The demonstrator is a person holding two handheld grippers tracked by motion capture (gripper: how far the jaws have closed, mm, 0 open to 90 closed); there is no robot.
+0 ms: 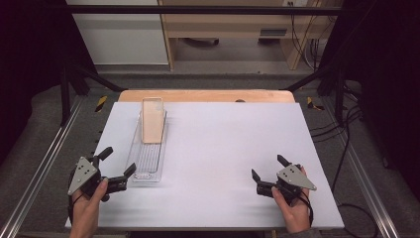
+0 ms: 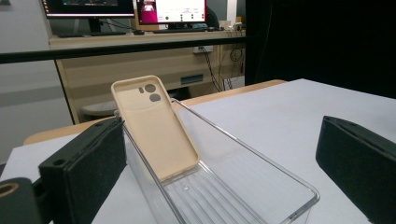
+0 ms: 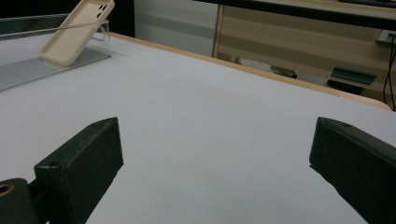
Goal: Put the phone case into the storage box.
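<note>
High view puts your left claw (image 1: 120, 167) at the lower left of the frame, its jaws spread wide and gripping nothing, with its upper-right jaw tip just beside the near end of the clear plastic tray (image 1: 147, 166); I cannot tell from here whether it touches the tray wall. That tray lies lengthwise on the white table (image 1: 233, 148), left of centre, running from the lower left toward the upper middle of the frame. The beige phone case (image 1: 153, 120) stands in the tray's far end, tilted, its top edge leaning against the far wall and rising above the rim, its lower edge down on the ribbed floor. Your right claw (image 1: 270, 167) sits at the lower right of the frame, well apart from the tray, jaws likewise wide apart and empty, hovering over bare table. In the left gripper view, the tray (image 2: 261, 172) fills the lower centre between your two black jaws, and the phone case (image 2: 156, 128) leans at centre left with its inner side and camera cut-outs facing you. In the right gripper view, the case (image 3: 77, 30) and tray (image 3: 32, 70) sit in the upper left corner, with open table stretching between the jaws.
</note>
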